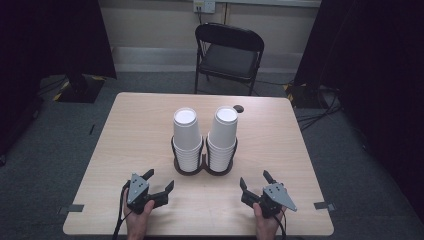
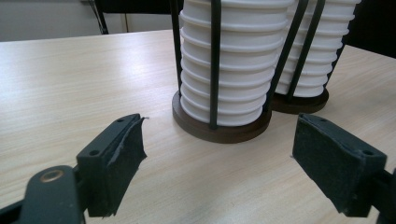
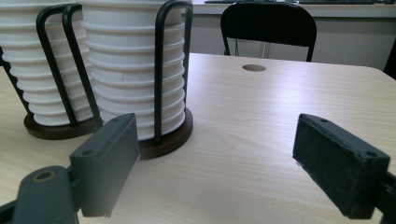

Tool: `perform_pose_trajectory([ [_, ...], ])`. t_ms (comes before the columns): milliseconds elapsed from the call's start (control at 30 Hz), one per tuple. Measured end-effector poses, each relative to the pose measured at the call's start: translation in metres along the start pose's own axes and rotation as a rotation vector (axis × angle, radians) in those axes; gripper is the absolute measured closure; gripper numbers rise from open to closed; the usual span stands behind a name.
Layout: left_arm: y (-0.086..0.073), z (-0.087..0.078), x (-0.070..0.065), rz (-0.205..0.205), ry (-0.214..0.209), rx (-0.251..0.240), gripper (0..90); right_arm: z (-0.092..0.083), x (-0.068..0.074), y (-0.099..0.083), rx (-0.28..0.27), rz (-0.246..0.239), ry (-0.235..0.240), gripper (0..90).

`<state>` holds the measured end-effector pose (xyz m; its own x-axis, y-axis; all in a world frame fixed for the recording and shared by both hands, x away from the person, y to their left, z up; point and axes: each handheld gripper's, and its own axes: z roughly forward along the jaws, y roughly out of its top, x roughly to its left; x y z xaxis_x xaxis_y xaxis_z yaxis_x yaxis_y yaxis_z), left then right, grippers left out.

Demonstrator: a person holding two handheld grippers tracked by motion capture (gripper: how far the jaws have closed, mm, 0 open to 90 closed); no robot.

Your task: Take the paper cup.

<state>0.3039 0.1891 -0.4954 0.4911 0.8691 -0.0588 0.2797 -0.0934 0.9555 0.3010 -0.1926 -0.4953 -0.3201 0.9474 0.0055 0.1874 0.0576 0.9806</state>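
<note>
Open left gripper (image 1: 159, 181) near unmarked white cup stacks (image 1: 187, 134).

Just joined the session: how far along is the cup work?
Nothing looks done: both stacks of white paper cups sit upside down in the dark wire double holder. Left hand-held gripper and right hand-held gripper stand open, short of them. All handling remains.

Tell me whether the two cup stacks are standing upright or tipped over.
Upright. Both cup stacks, left and right, stand vertically, upside down, inside the black wire holder on the table.
</note>
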Motion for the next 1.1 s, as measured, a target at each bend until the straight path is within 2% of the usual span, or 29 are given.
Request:
perform_pose_trajectory([
  [100, 0.001, -0.001, 0.001, -0.013, -0.015, -0.004, 16.1, 0.000, 0.000, 0.000, -0.004, 0.006, -0.007, 13.8],
  [167, 0.002, -0.001, 0.003, -0.038, -0.056, -0.026, 15.8, -0.001, 0.000, -0.001, -0.014, 0.011, -0.023, 13.9],
  [200, 0.003, -0.001, 0.004, -0.036, -0.063, -0.026, 15.9, -0.002, 0.000, -0.001, -0.022, 0.016, -0.035, 13.9],
  [300, 0.003, 0.001, 0.003, -0.037, -0.059, -0.007, 16.4, -0.002, -0.001, -0.001, -0.024, 0.021, -0.037, 14.5],
  [400, 0.006, -0.002, 0.000, -0.045, -0.066, -0.010, 17.1, -0.001, 0.000, -0.001, -0.015, 0.019, -0.037, 15.2],
  [600, 0.010, -0.006, -0.009, -0.030, -0.091, -0.012, 18.1, -0.001, 0.002, 0.000, -0.008, 0.005, -0.064, 16.7],
  [833, 0.021, -0.011, -0.017, -0.014, -0.133, -0.037, 19.0, -0.002, 0.002, -0.001, -0.019, 0.026, -0.090, 20.1],
  [900, 0.022, -0.010, -0.018, -0.013, -0.143, -0.037, 19.2, -0.001, 0.002, -0.001, -0.016, 0.030, -0.082, 20.4],
  [967, 0.026, -0.005, -0.022, -0.028, -0.183, -0.024, 21.7, -0.001, 0.002, 0.000, -0.009, 0.031, -0.083, 20.4],
  [1100, 0.033, -0.001, -0.027, -0.005, -0.186, -0.027, 23.9, 0.000, 0.002, 0.000, -0.002, 0.027, -0.074, 19.8],
])
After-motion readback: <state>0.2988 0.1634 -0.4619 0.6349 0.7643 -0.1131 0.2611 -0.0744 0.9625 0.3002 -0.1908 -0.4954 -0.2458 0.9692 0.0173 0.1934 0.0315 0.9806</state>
